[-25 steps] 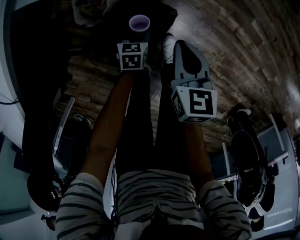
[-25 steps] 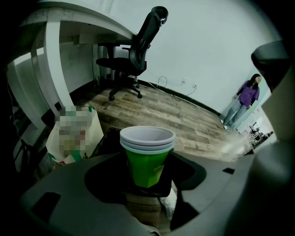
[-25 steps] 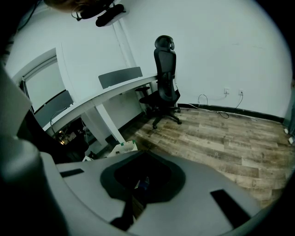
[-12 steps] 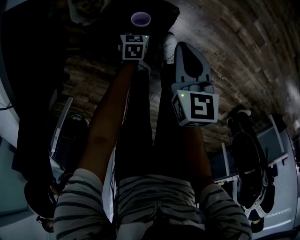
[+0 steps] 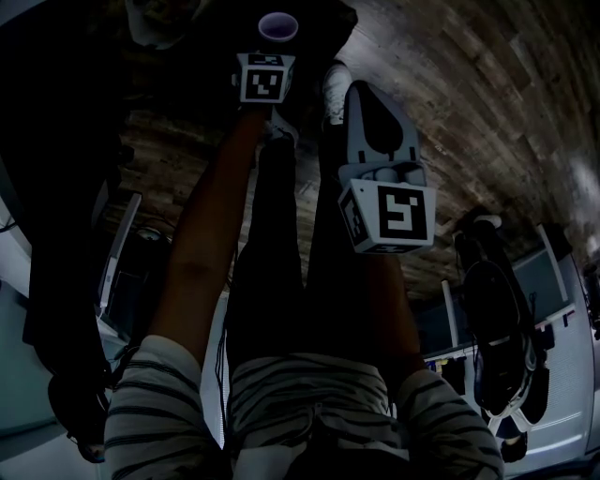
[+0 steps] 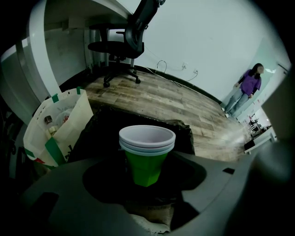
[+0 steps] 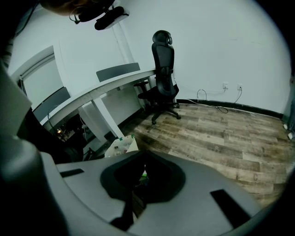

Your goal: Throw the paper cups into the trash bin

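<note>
The stack of paper cups [image 6: 146,154], green-walled with white rims, sits upright between the jaws of the left gripper [image 6: 146,168], which clamp its lower half at a broad spread. It hangs in the air over the dark mouth of the black-lined trash bin [image 6: 103,131], not touching it. From the head view the cups show as a pale ring [image 5: 278,26] at the top of the frame. The left forearm [image 5: 211,216] reaches out long and nearly straight from the striped sleeve, with the gripper tipped steeply downward. The right gripper [image 7: 140,177] is kept closer to the body, beside the person's legs, pointing down at a gentler slant; its jaws are pressed together with nothing gripped, only a thin slit between them. Its marker cube [image 5: 389,214] faces the head camera. Just left of the bin stands a white bag with green trim [image 6: 55,124], with bottles inside. Farther off on the wood floor [image 6: 170,99] are an office chair [image 6: 122,41] and a person in a purple top [image 6: 246,90] by the wall.
</note>
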Motion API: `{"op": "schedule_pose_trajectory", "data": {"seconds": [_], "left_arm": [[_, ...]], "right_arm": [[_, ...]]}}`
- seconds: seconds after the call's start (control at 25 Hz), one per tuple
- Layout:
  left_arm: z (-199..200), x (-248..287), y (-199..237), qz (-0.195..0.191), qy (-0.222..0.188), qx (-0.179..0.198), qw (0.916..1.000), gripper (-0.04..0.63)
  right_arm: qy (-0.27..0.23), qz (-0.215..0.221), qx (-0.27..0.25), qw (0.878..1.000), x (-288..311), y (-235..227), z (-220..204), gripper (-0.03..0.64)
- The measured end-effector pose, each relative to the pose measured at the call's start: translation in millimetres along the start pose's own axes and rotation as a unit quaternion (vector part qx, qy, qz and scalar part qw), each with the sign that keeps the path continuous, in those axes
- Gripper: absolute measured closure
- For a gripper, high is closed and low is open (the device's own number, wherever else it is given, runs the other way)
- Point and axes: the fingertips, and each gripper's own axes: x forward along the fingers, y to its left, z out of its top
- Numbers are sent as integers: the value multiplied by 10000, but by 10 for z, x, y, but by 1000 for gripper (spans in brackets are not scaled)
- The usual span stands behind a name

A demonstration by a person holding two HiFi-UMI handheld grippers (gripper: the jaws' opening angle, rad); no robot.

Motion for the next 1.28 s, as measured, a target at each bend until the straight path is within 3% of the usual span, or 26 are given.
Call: {"op": "schedule_pose_trajectory", "data": {"seconds": [0.36, 0.6, 1.28], "left_arm": [[-5, 169, 155, 91, 152, 59, 9998, 304], [-8, 185, 223, 184, 341, -101, 9992, 301], [145, -119, 78, 194, -38, -185, 9996, 321]], "right_arm": [[38, 50, 122, 9999, 63, -23, 87, 598], [11, 18, 138, 9999, 102, -80, 84, 598], [-106, -10, 77, 9999, -47, -4, 223, 598]]}}
